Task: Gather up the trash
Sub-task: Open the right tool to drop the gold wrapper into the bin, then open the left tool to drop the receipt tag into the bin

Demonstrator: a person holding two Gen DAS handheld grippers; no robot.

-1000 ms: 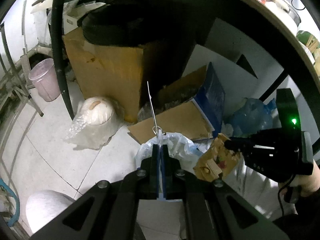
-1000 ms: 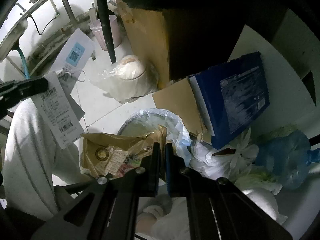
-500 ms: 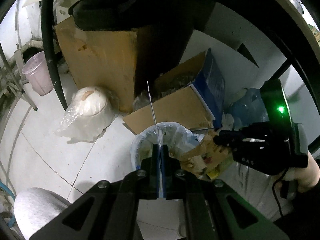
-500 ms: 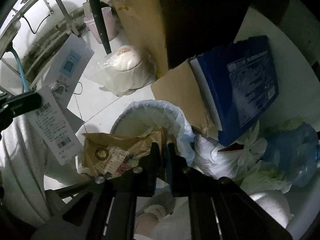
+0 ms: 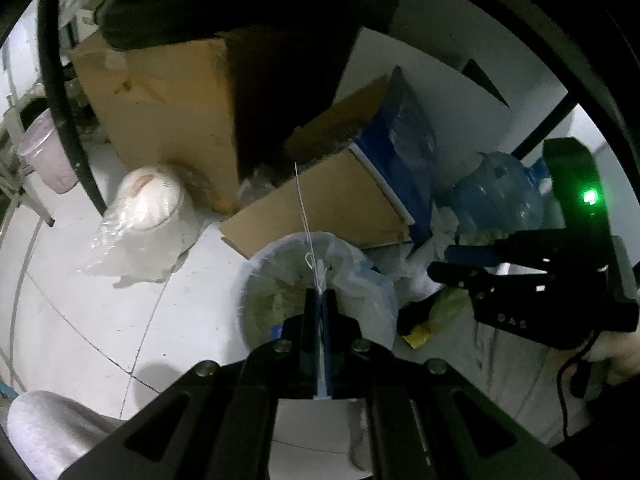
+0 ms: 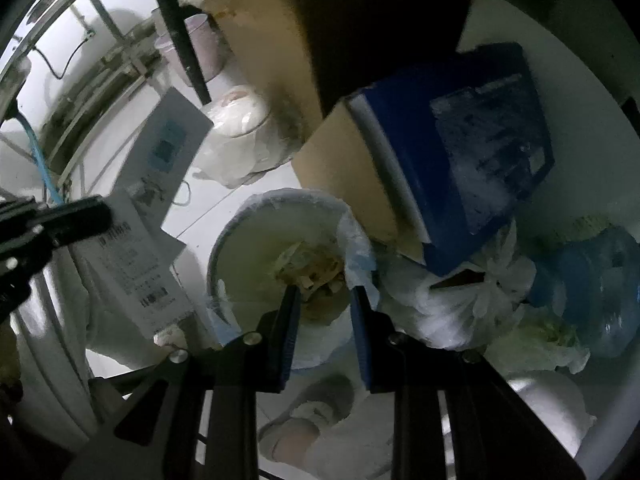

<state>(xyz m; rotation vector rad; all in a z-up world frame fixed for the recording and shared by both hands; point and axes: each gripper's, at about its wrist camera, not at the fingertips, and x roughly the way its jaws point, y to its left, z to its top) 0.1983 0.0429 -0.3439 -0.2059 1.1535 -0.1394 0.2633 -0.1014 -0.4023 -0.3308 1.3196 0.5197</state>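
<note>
While left tool (image 5: 320, 300) clamps paper tags (image 6: 136, 256), right tool (image 6: 324, 300) jaws opening, empty, above lined bin (image 6: 256, 216).

We are looking at a cluttered corner of a home kitchen or utility room, down at floor level. We are seeing a pale tiled floor (image 5: 100, 320) with dark joint lines. A large cardboard box (image 5: 160, 120) is standing against a white wall (image 5: 420, 80), and a blue carton (image 6: 480, 140) is leaning beside it. A bin with a plastic liner (image 6: 280, 240) is holding food scraps. A big blue water bottle (image 5: 496, 196), tied plastic bags (image 6: 460, 300) and a small pink bucket (image 5: 52, 156) are lying around. Metal pipes and a frame (image 6: 80, 92) are showing at the left.
</note>
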